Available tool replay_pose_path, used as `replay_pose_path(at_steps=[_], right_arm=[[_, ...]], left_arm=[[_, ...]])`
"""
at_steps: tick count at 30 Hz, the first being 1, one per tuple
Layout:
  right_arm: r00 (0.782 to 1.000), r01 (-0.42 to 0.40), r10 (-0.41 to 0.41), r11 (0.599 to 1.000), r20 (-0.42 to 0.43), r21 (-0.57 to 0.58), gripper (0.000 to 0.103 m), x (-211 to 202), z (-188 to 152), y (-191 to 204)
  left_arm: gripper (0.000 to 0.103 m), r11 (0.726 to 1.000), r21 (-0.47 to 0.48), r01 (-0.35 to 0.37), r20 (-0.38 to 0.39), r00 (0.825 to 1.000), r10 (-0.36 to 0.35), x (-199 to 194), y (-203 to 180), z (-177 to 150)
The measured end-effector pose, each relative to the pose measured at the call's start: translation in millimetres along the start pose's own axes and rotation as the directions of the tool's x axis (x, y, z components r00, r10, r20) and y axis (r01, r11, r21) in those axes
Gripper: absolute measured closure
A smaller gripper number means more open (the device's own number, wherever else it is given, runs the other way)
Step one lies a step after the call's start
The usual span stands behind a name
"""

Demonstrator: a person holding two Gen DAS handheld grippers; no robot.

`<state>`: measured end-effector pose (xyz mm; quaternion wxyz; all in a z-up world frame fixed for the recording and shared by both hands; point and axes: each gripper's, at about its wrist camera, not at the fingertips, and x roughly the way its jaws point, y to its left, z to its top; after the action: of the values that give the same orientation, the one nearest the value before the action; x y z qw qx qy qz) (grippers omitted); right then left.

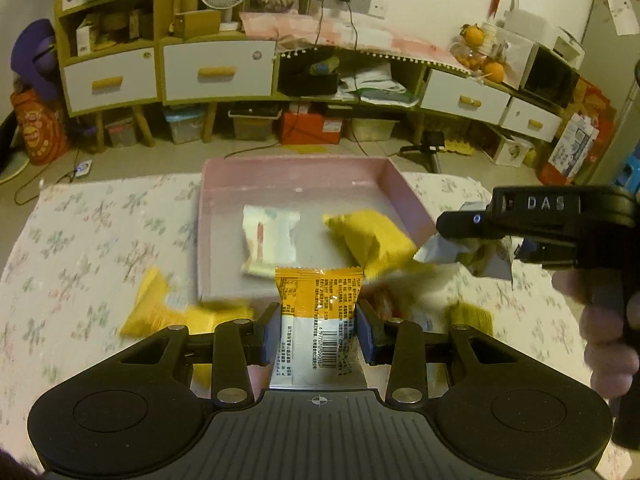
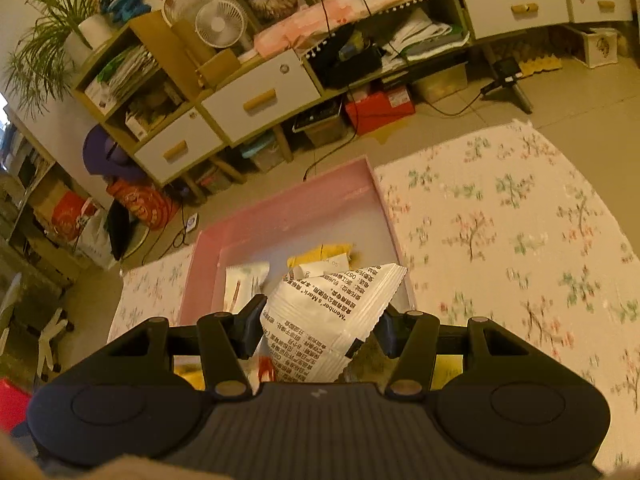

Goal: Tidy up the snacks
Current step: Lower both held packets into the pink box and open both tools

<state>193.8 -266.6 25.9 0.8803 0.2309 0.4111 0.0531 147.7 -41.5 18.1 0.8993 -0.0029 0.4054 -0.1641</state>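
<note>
Orange snack packet [image 1: 318, 312] clamped between left tongs [image 1: 318, 330], near pink tray [image 1: 404, 196]

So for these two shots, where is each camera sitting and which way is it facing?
Left wrist: on the left gripper, looking down along its fingers at the pink tray; it grips an orange-and-white packet; the right gripper and a hand show.
Right wrist: on the right gripper, tilted down toward the tray, gripping a white printed packet.
Shared: tray, floral tablecloth, cabinet behind.
</note>
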Motion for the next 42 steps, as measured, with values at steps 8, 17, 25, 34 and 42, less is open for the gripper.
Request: replay_pose_path(at_steps=[8, 17, 25, 34, 42], right_arm=[[0.999, 0.008, -0.008, 1.0, 0.036, -0.001, 0.052, 28.3, 26.2, -3.3], [0.997, 0.056, -0.053, 0.995, 0.049, -0.082, 0.051, 69.5, 37.8, 3.0], [0.997, 0.069, -0.065, 0.992, 0.041, -0.109, 0.051, 88.5, 38.6, 4.6], [0.996, 0.061, -0.057, 0.996, 0.063, -0.072, 0.031, 84.9, 42.9, 0.9], [0.994, 0.084, -0.075, 0.991, 0.085, -0.105, 0.026, 71.5, 44.4, 7.8]], left_arm=[[0.067, 1.0, -0.001, -0.013, -0.018, 1.0, 0.013, 48.0, -3.2, 37.5], [0.066, 0.998, -0.038, -0.045, -0.082, 0.996, 0.042, 100.4, 1.5, 48.7], [0.066, 0.997, -0.043, -0.064, -0.097, 0.993, 0.06, 125.1, 4.3, 50.3], [0.045, 0.997, -0.036, -0.069, -0.054, 0.996, 0.067, 125.1, 7.3, 52.0], [0.038, 0.998, -0.032, -0.061, -0.053, 0.997, 0.06, 111.7, 7.3, 51.2]])
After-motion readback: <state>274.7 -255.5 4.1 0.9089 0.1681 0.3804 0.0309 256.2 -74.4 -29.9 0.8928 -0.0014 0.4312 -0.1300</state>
